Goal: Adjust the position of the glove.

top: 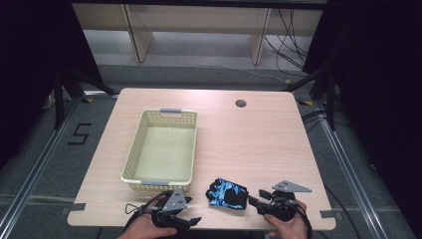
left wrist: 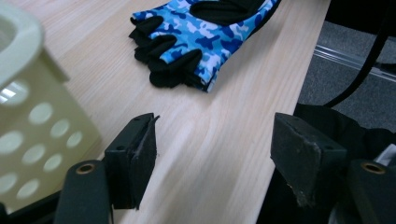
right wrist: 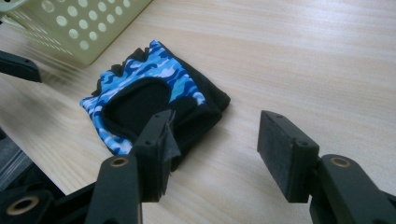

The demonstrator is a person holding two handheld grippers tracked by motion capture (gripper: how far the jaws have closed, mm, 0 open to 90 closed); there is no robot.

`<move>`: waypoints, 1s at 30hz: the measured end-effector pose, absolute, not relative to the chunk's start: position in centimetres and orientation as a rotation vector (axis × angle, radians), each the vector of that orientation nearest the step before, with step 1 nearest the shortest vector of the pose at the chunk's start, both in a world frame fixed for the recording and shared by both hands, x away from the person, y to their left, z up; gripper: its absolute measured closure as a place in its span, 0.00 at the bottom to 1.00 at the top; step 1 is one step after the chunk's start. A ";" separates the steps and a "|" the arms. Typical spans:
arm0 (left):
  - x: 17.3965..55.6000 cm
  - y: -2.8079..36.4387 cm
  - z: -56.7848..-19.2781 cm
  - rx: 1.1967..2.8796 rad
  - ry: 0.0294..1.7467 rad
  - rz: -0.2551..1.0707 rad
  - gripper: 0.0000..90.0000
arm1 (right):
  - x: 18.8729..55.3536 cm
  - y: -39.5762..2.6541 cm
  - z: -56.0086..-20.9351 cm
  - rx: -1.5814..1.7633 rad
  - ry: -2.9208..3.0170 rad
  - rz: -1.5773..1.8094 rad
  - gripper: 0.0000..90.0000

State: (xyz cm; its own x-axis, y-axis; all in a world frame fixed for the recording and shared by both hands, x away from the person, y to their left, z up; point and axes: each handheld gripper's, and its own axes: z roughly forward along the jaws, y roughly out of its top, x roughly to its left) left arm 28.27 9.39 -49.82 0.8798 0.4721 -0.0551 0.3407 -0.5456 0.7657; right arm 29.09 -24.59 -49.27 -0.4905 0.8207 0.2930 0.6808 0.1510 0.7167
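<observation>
Lying flat near the table's (top: 259,134) front edge: blue camouflage glove (top: 227,193), just right of the empty basket (top: 133,155), within reach of both tools. Flanked by left gripper (top: 190,221) and right gripper (top: 254,200), jaws of each spread wide, nothing held. Probably staged for pickup and basket drop. Glove's underside hidden; wrist end cropped in left gripper view.

Your left black two-jaw gripper (top: 190,220) carries a grey three-cornered plate (top: 175,199) on top, with a thin black cable loop (top: 132,208) trailing behind it; your right black two-jaw gripper (top: 254,201) wears a matching grey plate (top: 291,186); brass-ringed holes (right wrist: 119,162) mark the jaw arms.
</observation>
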 end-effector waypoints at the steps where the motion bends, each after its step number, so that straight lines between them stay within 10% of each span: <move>1: 28.4 8.9 -49.9 2.211 0.572 0.202 0.35 | 28.9 -24.4 -49.2 1.546 2.240 1.265 0.52; 30: 30.7 3.8 -48.6 2.315 0.466 0.292 0.42 | 29.4 -24.5 -49.7 1.453 2.287 1.293 0.50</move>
